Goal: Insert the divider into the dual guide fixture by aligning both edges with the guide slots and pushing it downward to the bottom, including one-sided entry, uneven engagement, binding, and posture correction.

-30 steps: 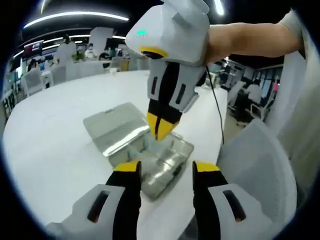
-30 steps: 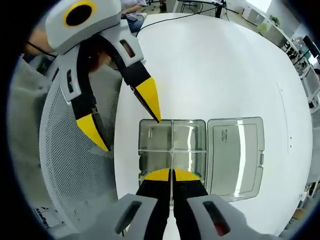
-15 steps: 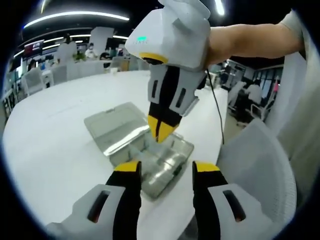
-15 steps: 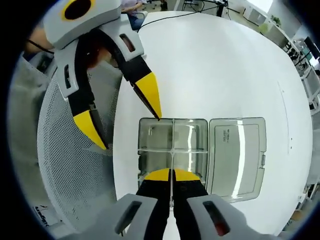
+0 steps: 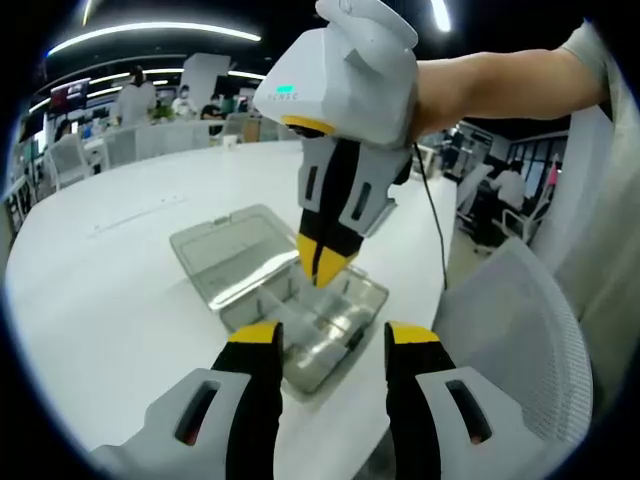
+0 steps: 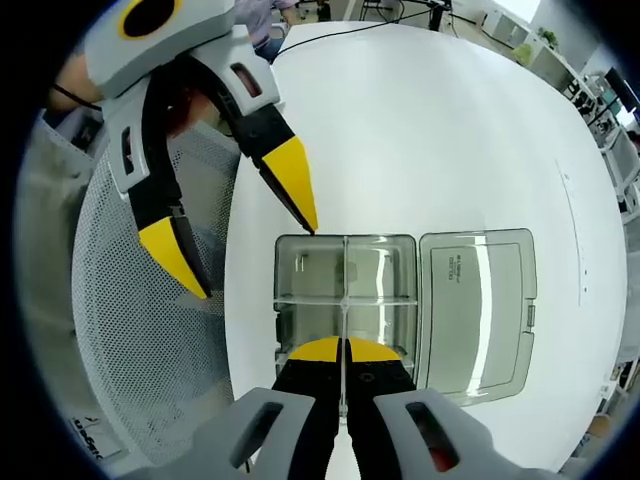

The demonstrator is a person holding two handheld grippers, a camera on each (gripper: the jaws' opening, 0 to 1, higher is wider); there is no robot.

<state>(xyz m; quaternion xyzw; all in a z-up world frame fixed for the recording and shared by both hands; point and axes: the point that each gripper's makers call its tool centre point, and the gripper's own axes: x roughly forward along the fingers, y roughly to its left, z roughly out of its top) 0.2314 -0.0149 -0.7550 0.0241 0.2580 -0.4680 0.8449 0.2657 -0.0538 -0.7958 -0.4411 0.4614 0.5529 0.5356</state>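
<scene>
The clear plastic compartment box (image 6: 345,300), lid open, holds crossed partitions; the right gripper (image 6: 343,352) pinches the thin clear divider (image 6: 342,325), the left gripper (image 5: 326,335) gapes empty.

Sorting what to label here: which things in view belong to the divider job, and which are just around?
Job:
clear box with its open lid
divider, clamped in the right hand-held gripper
left hand-held gripper, open, beside the box

Just around:
white table
mesh chair
</scene>
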